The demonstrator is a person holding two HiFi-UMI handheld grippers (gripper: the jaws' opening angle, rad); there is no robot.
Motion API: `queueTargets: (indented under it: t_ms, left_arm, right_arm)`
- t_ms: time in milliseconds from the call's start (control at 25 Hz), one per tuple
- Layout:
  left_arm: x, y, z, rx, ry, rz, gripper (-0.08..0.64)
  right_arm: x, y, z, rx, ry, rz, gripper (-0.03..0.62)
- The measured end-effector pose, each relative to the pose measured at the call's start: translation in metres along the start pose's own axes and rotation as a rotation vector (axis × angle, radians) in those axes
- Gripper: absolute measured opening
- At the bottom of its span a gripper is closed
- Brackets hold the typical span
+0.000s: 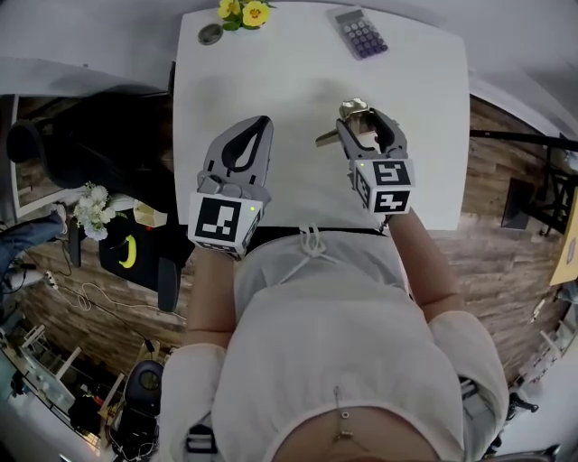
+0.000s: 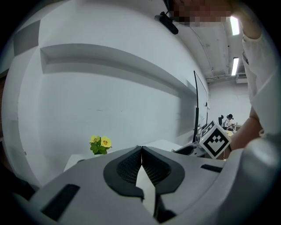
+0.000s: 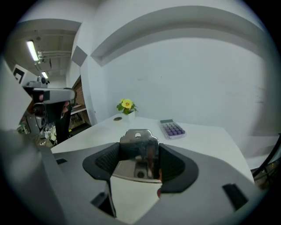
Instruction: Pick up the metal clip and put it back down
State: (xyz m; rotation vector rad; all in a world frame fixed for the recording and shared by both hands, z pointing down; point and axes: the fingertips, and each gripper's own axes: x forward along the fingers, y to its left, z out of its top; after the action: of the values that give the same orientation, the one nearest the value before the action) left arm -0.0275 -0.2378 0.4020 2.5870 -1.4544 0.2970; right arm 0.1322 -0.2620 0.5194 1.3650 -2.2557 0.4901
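Note:
The shiny metal clip sits between the jaws of my right gripper, which is shut on it. In the head view the metal clip juts out of the right gripper above the middle of the white table, one silver handle pointing left. My left gripper hovers over the table's left half with its jaws pressed together and nothing in them. In the left gripper view the left gripper shows its two dark pads touching at the tips.
A small pot of yellow flowers and a round dark disc stand at the table's far left corner. A grey calculator with purple keys lies at the far right. A dark desk with clutter borders the table's left side.

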Motion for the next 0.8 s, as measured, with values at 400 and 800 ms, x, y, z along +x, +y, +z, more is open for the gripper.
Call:
queueTargets:
  t_ms: [400,800]
  left_arm:
    - [0.006,-0.001,-0.026,-0.007,0.048,-0.006,0.018]
    - [0.008,0.000,-0.041,-0.035,0.063,0.012,0.018]
  right_arm:
    - [0.036,0.009,-0.061,0.041,0.151,0.049,0.287]
    - [0.046,0.015,-0.090,0.039,0.244,0.055,0.288]
